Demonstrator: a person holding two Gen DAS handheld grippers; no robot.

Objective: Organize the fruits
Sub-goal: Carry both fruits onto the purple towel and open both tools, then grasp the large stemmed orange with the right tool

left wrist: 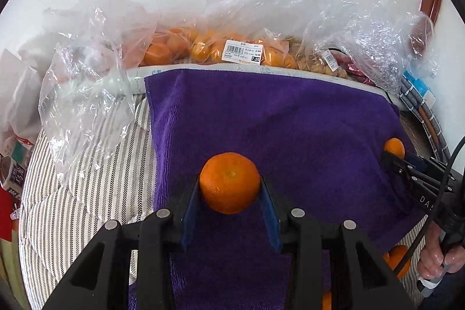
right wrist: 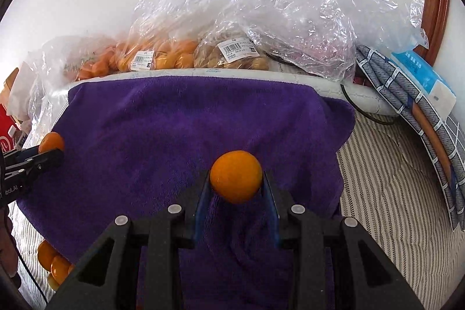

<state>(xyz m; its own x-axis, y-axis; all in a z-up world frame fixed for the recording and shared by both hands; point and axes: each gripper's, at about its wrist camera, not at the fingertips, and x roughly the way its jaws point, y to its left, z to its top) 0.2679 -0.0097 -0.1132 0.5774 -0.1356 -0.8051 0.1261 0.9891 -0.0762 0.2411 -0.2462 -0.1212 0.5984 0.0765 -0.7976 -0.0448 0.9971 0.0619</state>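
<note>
My left gripper (left wrist: 230, 188) is shut on a mandarin (left wrist: 229, 182), held just above a purple towel (left wrist: 276, 121). My right gripper (right wrist: 236, 182) is shut on a smaller, smoother mandarin (right wrist: 236, 175) over the same purple towel (right wrist: 189, 121). Each gripper shows in the other's view: the right gripper (left wrist: 391, 154) with its mandarin (left wrist: 394, 146) at the towel's right edge, the left gripper (right wrist: 53, 151) with its mandarin (right wrist: 52, 141) at the towel's left edge. Several loose mandarins (right wrist: 53, 263) lie at the towel's near edge between the two grippers, and these mandarins (left wrist: 398, 257) appear low in the left wrist view too.
Clear plastic bags of orange fruit (left wrist: 203, 47) and brownish fruit (right wrist: 232, 54) line the white rim behind the towel. A crumpled empty bag (left wrist: 84, 106) lies left. Striped cloth (right wrist: 386, 188) covers the surface. Folded fabric and a blue packet (right wrist: 418, 69) lean at right. A hand (left wrist: 438, 254) grips the right handle.
</note>
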